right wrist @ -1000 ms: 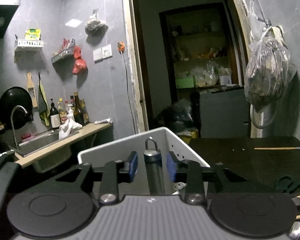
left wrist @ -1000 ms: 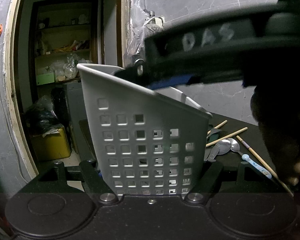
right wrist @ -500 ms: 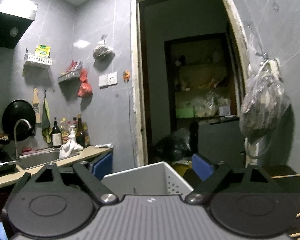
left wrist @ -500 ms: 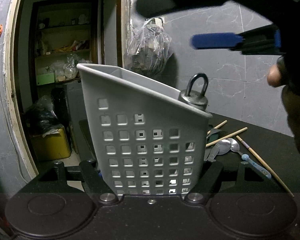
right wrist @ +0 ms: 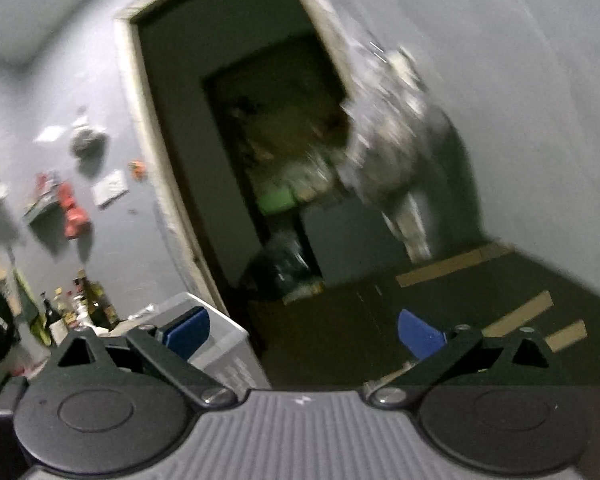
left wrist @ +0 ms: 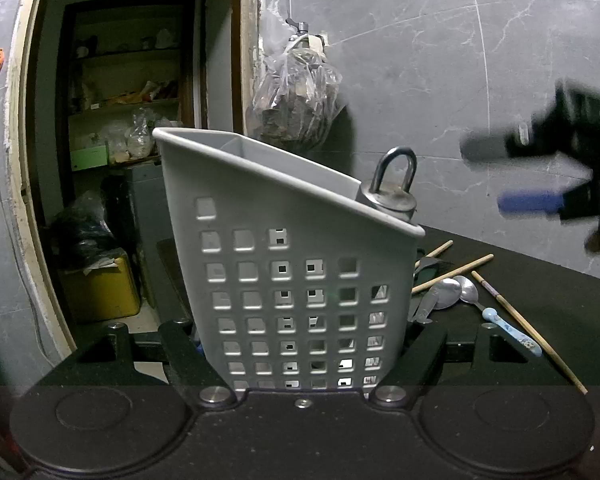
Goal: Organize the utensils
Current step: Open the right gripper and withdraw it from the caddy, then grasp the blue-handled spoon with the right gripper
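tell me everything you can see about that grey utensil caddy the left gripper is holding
The utensil caddy looks like pale grey plastic, its front wall pierced by rows of square holes, its rim sloping down to the right. It stands upright on the dark table, clamped at the base by the left gripper. A metal handle end with a ring pokes out at its low right corner.

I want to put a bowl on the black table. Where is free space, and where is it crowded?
Free: the black table between the chopstick and the grey wall, under the right tool. Crowded: beside the grey caddy, where spoons and chopsticks lie together.
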A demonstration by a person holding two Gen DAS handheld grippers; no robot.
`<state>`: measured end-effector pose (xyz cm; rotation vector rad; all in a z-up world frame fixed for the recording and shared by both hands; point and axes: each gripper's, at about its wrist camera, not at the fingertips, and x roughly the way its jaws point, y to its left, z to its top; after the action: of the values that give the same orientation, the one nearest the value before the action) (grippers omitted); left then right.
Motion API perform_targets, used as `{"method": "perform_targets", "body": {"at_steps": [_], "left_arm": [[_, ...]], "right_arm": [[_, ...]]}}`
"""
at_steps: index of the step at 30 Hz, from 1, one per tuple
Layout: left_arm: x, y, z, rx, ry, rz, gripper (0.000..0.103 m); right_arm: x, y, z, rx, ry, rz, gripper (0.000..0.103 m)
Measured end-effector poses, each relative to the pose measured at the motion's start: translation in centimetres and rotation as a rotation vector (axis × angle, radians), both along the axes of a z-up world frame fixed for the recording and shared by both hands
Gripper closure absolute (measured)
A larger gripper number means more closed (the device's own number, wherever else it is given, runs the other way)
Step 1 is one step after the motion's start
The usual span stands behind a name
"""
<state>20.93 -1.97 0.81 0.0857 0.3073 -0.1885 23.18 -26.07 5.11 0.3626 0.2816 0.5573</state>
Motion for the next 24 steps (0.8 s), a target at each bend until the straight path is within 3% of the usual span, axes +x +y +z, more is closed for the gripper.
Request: {"method": "perform_targets", "body": {"at_steps": [4,11,24], "left_arm": [[0.0,0.0,0.0,0.000,0.000,0.000,0.026],[0.0,0.0,0.0,0.000,-0.001,0.001,0.026],[0.0,-0.1,0.0,-0.001,0.000,0.001,0.026]], "right_arm": [[1.0,-1.3,-2.8,-0.014,0.124,-0.040,0.000],[0.9,-2.1,-6.4,-0.062,0.242,-0.051,0.000],[0.2,-1.4,-8.1,-0.142,0.302,-0.089,0.014]]}}
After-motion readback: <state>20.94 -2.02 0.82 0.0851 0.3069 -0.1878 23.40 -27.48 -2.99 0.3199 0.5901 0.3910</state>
